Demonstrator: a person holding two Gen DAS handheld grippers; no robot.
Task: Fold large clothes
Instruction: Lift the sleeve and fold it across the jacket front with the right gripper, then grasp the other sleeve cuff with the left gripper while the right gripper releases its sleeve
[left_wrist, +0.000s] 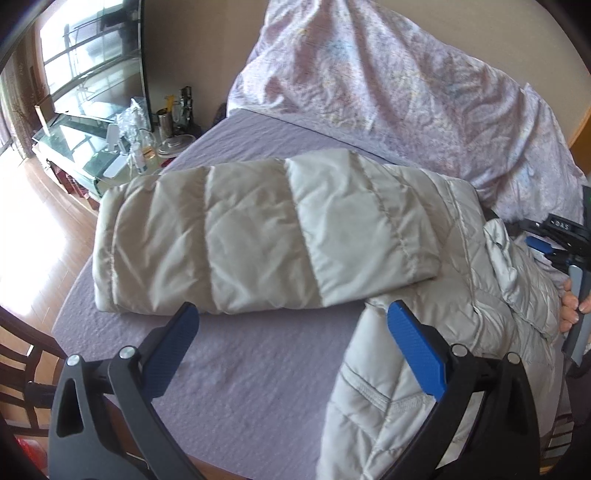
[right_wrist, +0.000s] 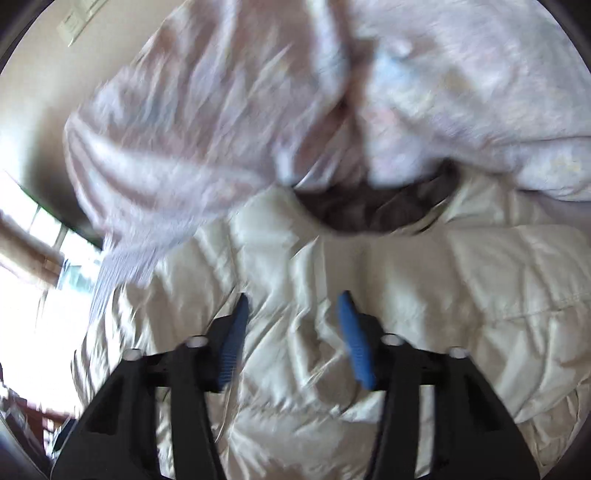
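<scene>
Pale quilted jacket (left_wrist: 266, 232) lies on the bed (left_wrist: 258, 373), its folded part in front of the crumpled floral quilt (left_wrist: 388, 85) heaped behind it. Left tongs (left_wrist: 291, 314) spread wide, gripping nothing, at the jacket's near edge, one blue tip over a loose flap. Right tongs (right_wrist: 293, 299) apart over the jacket near its dark collar opening (right_wrist: 369, 210); blurred view, contact probably none.
</scene>
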